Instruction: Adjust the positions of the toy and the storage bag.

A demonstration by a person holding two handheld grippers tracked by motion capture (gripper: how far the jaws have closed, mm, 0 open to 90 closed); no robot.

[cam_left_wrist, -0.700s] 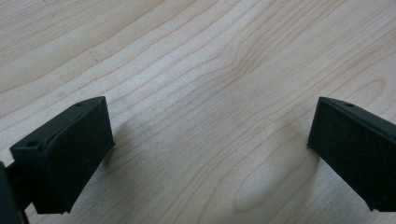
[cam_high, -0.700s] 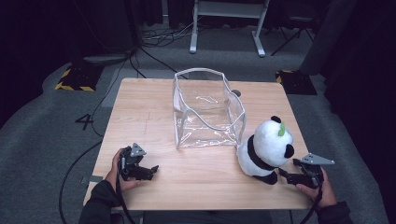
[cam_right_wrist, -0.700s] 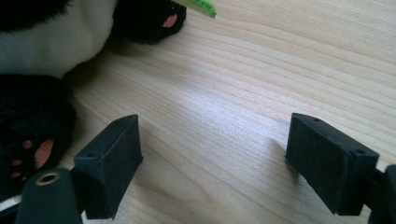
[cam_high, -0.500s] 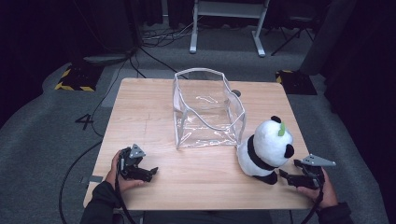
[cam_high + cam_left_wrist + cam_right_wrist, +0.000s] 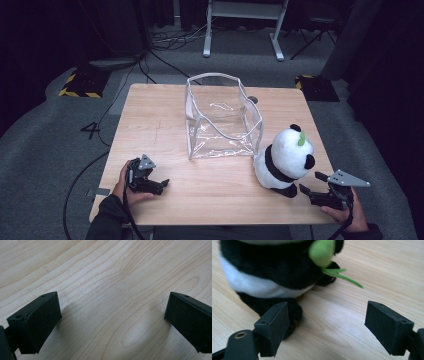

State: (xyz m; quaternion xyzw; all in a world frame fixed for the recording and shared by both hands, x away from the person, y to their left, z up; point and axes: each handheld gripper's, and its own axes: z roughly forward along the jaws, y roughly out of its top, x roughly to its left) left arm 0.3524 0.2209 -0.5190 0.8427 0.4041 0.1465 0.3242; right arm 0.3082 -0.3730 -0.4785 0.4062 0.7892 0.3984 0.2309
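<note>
A black-and-white plush panda (image 5: 285, 160) with a green leaf on its head sits upright on the wooden table (image 5: 150, 115), just right of a clear plastic bag (image 5: 222, 117) that stands open-topped at the centre. My right gripper (image 5: 310, 183) lies low at the front right, open and pointing left at the panda's base. In the right gripper view the panda (image 5: 269, 270) and its green bamboo sprig (image 5: 322, 250) are close ahead. The left pad (image 5: 274, 325) stands before a black foot, and the right gripper (image 5: 325, 315) holds nothing. My left gripper (image 5: 162, 185) rests open at the front left over bare wood (image 5: 112, 277).
Dark grey carpet surrounds the table, with cables and a yellow-black striped block (image 5: 80, 82) at the back left. A white stand's legs (image 5: 240, 30) are behind the table. A small round hole (image 5: 251, 100) is in the tabletop behind the bag.
</note>
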